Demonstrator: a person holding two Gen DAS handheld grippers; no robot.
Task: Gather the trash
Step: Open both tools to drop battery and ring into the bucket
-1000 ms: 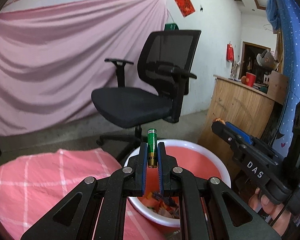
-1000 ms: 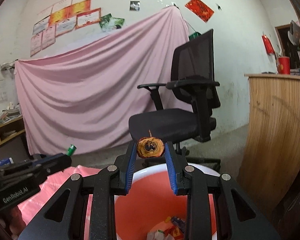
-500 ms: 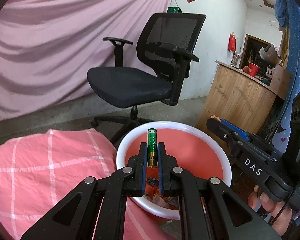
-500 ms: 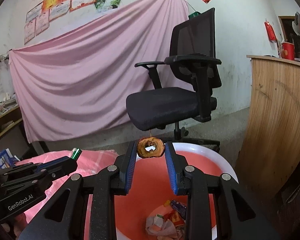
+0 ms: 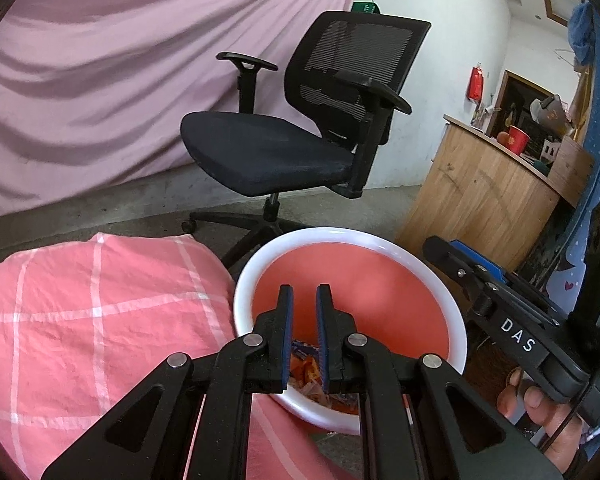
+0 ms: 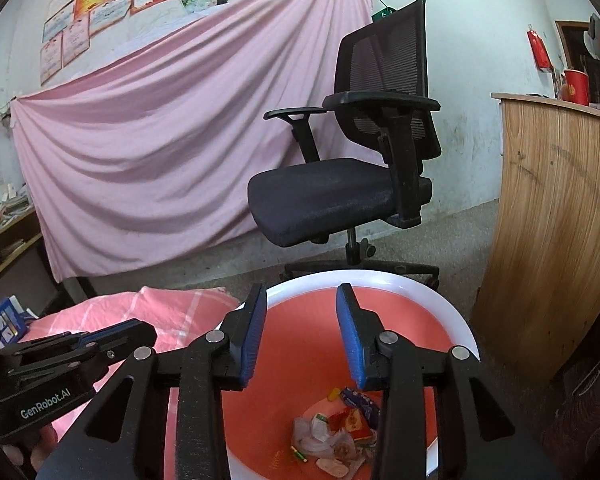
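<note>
- Over the basin (image 5: 340,236), in the left wrist view, the left gripper (image 5: 304,292) points down into the red inside. Its fingers stand a narrow gap apart and nothing is between them.
- Half a second ago a green battery stood upright in this same gap; now it is gone from the fingers.
- In the right wrist view, the right gripper (image 6: 302,292) also hangs over the basin (image 6: 380,276). Its jaws have just been opening: they are clearly spread and empty. The round brown slice that they pinched before is no longer there.
- At the bottom of the basin, toward 6 o'clock in the right wrist view, lies the trash heap (image 6: 340,432) of wrappers and scraps. At its 8 o'clock edge lies a small green cylinder (image 6: 299,453), perhaps the battery. I cannot tell the brown slice from the other scraps.
- Both views now look more steeply into the basin than one second ago, so more of its inside shows.
- The pink checked cloth (image 5: 100,320) lies at 9 o'clock of the basin and touches its rim.
- The office chair (image 5: 280,152) is behind the basin at 12 o'clock, and the wooden counter (image 5: 480,192) at 2 o'clock.
- A hand (image 5: 540,412) holds the right gripper's handle at 4 o'clock in the left wrist view.
</note>
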